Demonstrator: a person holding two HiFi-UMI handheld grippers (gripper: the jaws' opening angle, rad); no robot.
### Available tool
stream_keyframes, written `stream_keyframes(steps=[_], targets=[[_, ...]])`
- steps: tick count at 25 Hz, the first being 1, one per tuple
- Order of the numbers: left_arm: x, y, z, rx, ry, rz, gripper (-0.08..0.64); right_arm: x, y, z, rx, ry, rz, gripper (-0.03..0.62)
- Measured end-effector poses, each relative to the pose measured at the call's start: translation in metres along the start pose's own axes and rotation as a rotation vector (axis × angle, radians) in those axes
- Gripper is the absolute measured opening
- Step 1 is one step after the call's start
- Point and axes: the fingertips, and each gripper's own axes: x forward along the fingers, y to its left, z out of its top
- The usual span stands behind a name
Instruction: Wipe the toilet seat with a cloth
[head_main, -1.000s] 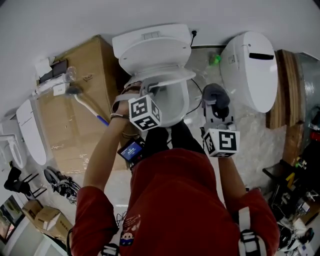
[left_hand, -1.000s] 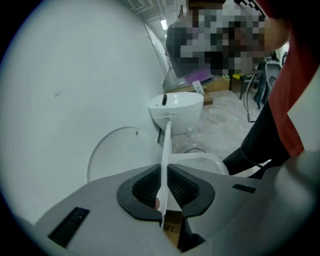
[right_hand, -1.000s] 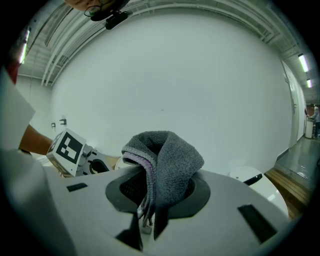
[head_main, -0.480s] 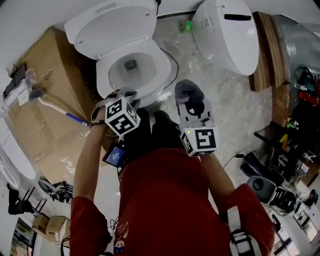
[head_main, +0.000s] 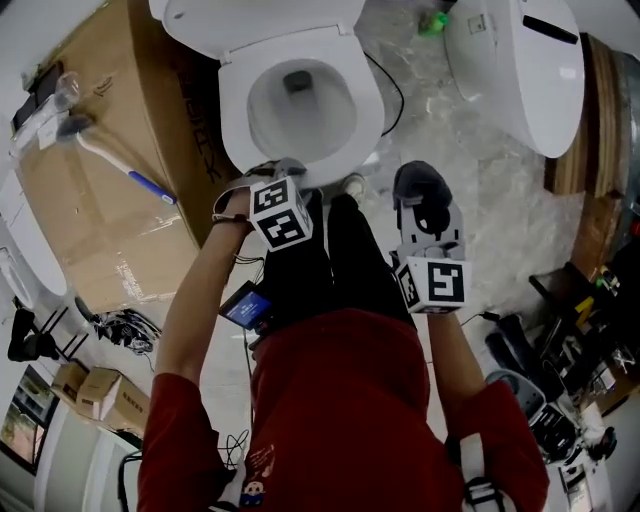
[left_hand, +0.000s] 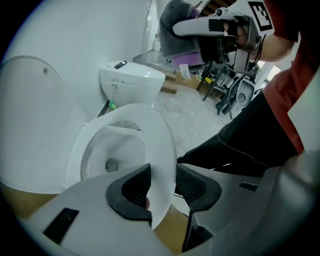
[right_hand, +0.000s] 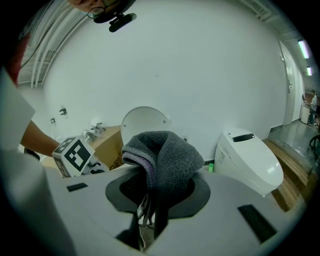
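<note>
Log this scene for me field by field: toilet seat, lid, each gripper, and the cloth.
toilet seat: down on the bowl
lid: raised
left gripper: open; jaws have just been opening, with the seat's front edge between them
right gripper: shut on the cloth, off to the side of the toilet
cloth: grey, folded, bulging out of the jaws, apart from the seat
wiping: cloth not yet on the seat

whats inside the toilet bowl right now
Only a dark drain opening at the bottom of the white toilet bowl; nothing else lies in it. The toilet seat covers the rim beneath it, so that part cannot be seen.
</note>
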Motion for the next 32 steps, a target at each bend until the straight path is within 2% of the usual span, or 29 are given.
stream_keyframes(steps=[4, 9, 21, 28, 32], targets=[[0.035, -0.011, -0.014, -0.042, 0.000, -0.010, 0.179, 0.011, 0.002, -0.030, 0.025, 0.043, 0.040, 0.084], [0.077, -0.015, -0.025, -0.095, 0.008, -0.028, 0.181, 0.030, -0.001, -0.051, 0.003, 0.052, 0.076, 0.084], [0.166, -0.006, -0.056, -0.143, 0.038, 0.028, 0.170, 0.058, 0.006, -0.114, -0.081, 0.102, 0.155, 0.084], [0.198, 0.000, -0.068, -0.119, 0.080, 0.073, 0.163, 0.076, 0.009, -0.137, -0.095, 0.126, 0.181, 0.084], [0.200, 0.002, -0.069, -0.118, 0.070, 0.107, 0.155, 0.085, 0.010, -0.141, -0.101, 0.133, 0.187, 0.084]])
